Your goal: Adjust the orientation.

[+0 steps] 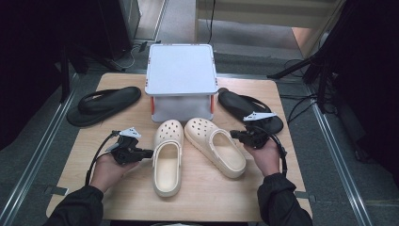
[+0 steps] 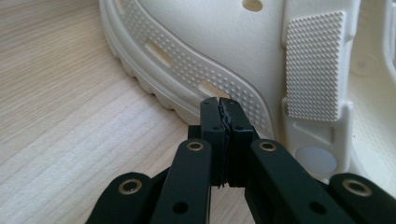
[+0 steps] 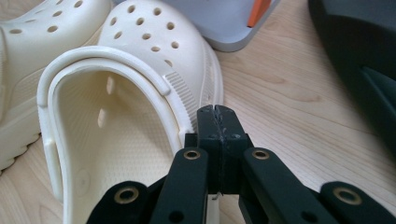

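Two cream clogs lie side by side at the table's middle, the left clog (image 1: 167, 157) pointing away and the right clog (image 1: 214, 146) angled to the left. My left gripper (image 1: 149, 153) is shut with nothing between its jaws, tips close against the left clog's outer side (image 2: 196, 70). In the left gripper view its tips (image 2: 222, 101) sit just in front of the ribbed sole edge. My right gripper (image 1: 233, 134) is also shut and holds nothing, beside the right clog's outer rim; its tips (image 3: 216, 109) sit by that clog (image 3: 140, 56), near the heel strap.
A grey box-like stand (image 1: 181, 77) with orange posts stands behind the clogs. One black flip-flop (image 1: 104, 104) lies at the back left, another (image 1: 249, 110) at the back right, close behind my right gripper. The wooden table (image 1: 207, 197) ends near the person's sleeves.
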`<action>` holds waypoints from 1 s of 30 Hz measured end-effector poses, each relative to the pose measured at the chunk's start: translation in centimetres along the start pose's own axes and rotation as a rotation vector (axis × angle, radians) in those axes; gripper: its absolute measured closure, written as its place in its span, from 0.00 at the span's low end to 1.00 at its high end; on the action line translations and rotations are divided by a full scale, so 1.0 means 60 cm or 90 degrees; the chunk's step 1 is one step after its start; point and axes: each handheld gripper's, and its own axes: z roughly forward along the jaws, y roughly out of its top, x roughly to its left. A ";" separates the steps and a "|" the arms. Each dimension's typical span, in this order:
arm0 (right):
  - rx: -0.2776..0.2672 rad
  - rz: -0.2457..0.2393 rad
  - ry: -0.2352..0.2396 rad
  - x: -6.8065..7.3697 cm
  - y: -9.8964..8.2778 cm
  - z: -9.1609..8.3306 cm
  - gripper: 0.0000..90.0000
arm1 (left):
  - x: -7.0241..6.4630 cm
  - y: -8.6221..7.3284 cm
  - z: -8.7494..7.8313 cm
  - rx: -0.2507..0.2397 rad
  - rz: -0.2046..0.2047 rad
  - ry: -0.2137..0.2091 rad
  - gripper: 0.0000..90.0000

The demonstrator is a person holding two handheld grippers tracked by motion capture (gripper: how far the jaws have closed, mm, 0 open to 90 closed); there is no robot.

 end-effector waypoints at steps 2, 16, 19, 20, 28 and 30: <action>0.005 -0.005 0.000 0.006 0.000 0.001 1.00 | -0.002 0.000 0.001 0.000 -0.001 -0.002 0.99; 0.008 -0.029 0.016 0.034 -0.002 0.005 1.00 | -0.009 0.001 0.003 0.003 0.003 -0.013 0.99; 0.008 -0.029 0.017 0.040 -0.001 0.009 1.00 | -0.014 0.002 0.004 0.008 0.011 -0.014 0.99; 0.008 -0.030 0.017 0.042 -0.001 0.009 1.00 | -0.015 0.002 0.005 0.008 0.013 -0.013 0.99; 0.012 -0.038 0.028 0.054 -0.001 0.016 1.00 | -0.029 0.004 0.011 0.010 0.022 -0.021 0.98; 0.014 -0.040 0.030 0.057 0.000 0.019 1.00 | -0.034 0.004 0.014 0.012 0.026 -0.025 0.98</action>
